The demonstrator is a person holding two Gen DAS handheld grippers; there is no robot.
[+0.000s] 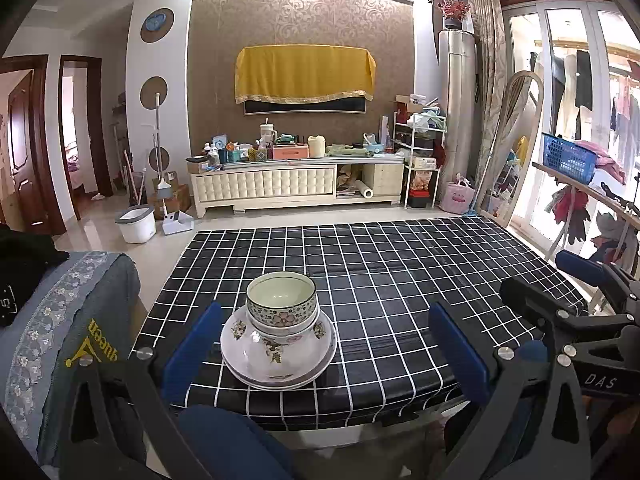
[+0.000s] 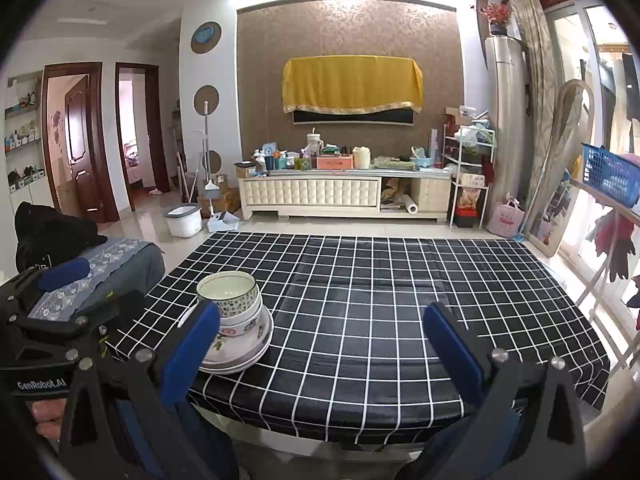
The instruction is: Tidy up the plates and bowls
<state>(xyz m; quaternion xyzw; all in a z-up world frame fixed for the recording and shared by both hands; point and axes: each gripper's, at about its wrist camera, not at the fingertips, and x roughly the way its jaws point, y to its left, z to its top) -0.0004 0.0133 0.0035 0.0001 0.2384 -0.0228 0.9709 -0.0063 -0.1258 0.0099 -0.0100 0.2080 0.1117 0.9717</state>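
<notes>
While both grippers hang back off the near edge of the tabletop [image 1: 400,280], their blue-padded fingers are spread wide and grasp nothing. From the left wrist view, the left gripper [image 1: 326,350] frames the stack of dishes between its two fingers [image 1: 192,352] without touching it; the stack sits beyond the fingertips, with checked cloth visible on either side. From the right wrist view, the right gripper [image 2: 320,344] points at bare black-and-white cloth, and its left finger [image 2: 188,352] overlaps the stack in the picture, though whether it touches cannot be told.

All the crockery is gathered near the tabletop's near left corner. A small bowl [image 1: 281,300] with a patterned band and pale green inside sits empty on top, nested in a larger white bowl [image 1: 276,346] with flower prints, which rests on stacked white plates [image 1: 280,380].

Each gripper shows at the edge of the other's view, side by side and level, both aimed across the table. Part of a hand [image 2: 44,416] grips the left gripper's handle.
</notes>
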